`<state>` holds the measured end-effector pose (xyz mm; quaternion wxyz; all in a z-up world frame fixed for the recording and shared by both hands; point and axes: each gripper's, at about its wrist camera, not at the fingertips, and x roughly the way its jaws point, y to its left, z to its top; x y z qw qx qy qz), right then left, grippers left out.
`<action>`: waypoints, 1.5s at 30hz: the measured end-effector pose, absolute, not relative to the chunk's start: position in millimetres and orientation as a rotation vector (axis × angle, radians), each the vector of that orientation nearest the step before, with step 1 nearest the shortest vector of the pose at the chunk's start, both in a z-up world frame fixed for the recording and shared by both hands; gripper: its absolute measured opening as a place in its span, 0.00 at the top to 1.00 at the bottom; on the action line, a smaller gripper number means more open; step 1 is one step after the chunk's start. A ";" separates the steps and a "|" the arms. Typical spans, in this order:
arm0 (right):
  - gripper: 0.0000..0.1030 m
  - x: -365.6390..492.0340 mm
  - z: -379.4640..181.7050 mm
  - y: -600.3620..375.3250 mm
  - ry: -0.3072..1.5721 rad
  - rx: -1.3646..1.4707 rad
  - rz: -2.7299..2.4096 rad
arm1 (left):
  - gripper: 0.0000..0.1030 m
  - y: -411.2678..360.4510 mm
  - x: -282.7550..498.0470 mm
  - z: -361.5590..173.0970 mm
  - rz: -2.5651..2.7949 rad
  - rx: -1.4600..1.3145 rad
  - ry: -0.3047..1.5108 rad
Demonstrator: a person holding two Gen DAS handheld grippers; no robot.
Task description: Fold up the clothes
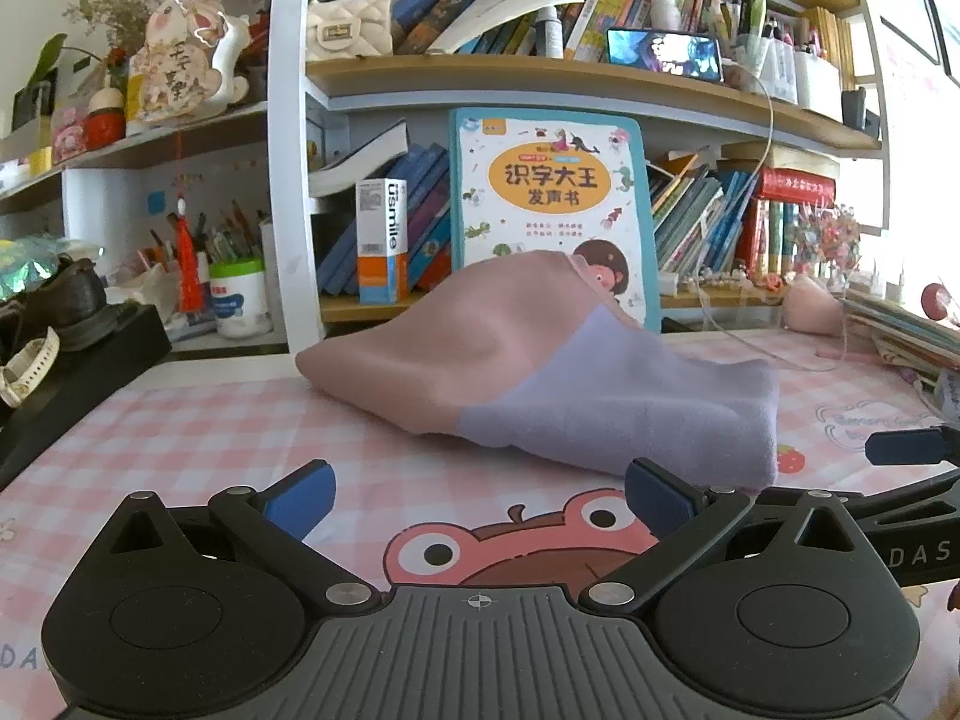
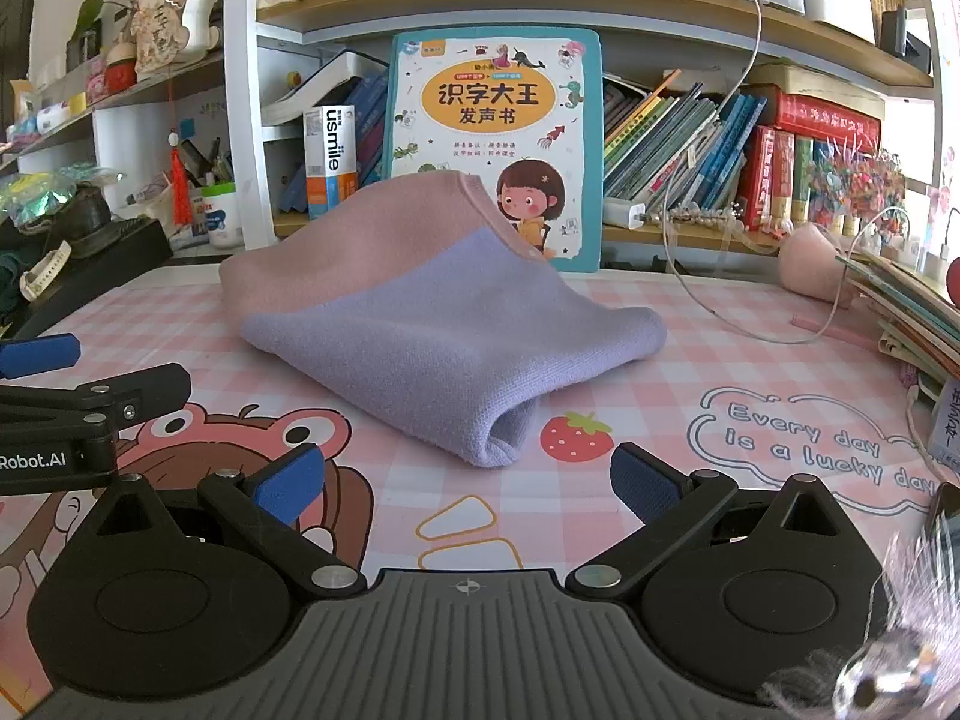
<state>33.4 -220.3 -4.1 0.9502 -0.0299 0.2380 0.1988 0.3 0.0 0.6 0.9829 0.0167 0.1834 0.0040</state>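
A desk with a pink checked mat [image 2: 690, 348] sits in front of messy shelves full of books. A big picture book [image 2: 492, 120] stands up at the back, and a white cable [image 2: 714, 312] lies on the mat to the right.

In the middle of the mat lies a small knitted top [image 2: 420, 324]. It is pink at the back and light purple at the front. It looks already folded over, but it is puffy and humped up, not flat. The pink part lifts up toward the picture book. One purple corner points at the strawberry drawing [image 2: 575, 435] on the mat.

The left gripper [image 1: 477, 495] has its blue fingers [image 1: 300, 504] spread wide apart, with nothing between them. It waits just in front of the top, and the purple edge sits close to its right finger. The right gripper [image 2: 465, 483] is spread wide too and holds nothing. The purple corner is just ahead of it. The two grippers sit side by side, near each other.

I think the next job is to grab the front purple edge. To do it well, each gripper should slide low along the mat and pinch all the layers near a corner. Both should lift together, so the top does not twist. Then lay it down slowly and smooth the hump. Watch out for the cable close by.
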 end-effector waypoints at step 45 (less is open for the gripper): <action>0.01 34.2 -3.4 -218.5 0.491 -0.064 0.403 | 0.00 -5.7 3.0 -0.8 0.019 0.066 0.386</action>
